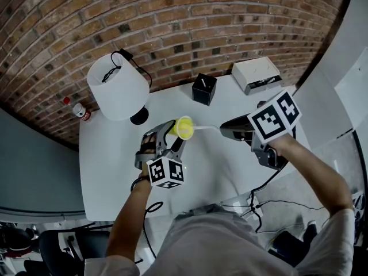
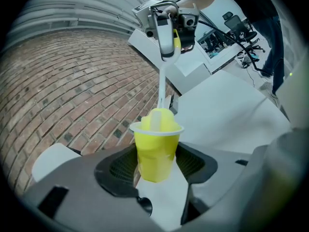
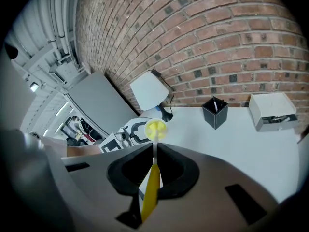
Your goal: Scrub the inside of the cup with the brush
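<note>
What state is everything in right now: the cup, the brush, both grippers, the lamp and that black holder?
cup: clamped in the left gripper, brush head filling its mouth.
brush: handle gripped, head inside the cup.
left gripper: shut on the cup.
right gripper: shut on the brush handle.
lamp: upright; lit or not, cannot tell.
black holder: upright, top open.

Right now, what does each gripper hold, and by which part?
Left gripper: the cup, by its lower sides. Right gripper: the brush, by its yellow handle.
</note>
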Motion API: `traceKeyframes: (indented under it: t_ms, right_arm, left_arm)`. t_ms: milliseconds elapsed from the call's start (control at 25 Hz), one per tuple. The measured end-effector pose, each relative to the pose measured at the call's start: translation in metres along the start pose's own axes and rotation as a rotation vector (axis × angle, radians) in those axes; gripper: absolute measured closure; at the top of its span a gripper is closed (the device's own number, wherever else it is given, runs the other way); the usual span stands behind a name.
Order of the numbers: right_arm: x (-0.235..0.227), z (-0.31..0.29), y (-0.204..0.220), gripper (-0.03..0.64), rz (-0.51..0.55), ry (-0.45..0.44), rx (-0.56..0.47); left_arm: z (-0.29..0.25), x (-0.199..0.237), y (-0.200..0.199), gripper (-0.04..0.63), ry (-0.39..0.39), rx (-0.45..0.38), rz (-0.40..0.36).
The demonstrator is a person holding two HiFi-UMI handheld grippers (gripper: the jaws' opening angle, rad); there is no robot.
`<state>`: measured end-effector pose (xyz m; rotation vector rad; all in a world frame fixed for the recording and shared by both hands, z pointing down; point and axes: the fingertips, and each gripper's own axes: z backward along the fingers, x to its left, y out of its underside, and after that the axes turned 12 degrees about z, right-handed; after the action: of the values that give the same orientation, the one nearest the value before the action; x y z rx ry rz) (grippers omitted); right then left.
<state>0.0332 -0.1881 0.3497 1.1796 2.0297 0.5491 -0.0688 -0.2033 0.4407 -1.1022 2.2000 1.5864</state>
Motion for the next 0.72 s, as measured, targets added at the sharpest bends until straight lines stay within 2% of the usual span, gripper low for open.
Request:
traceKeyframes:
  t_ms: [560,720]
  right_arm:
    - [-0.001,0.013,0.004,0.592,0.026,0.020,0.002]
    - [-0.001,0.016,0.003,0.591,0.035,0.030,-0.005]
  left_arm:
    - [-0.003,0.001,0.016,0.336,0.003,0.028,0.084]
    - [-0.005,0.005,0.023,0.336,-0.004,0.031,0.166]
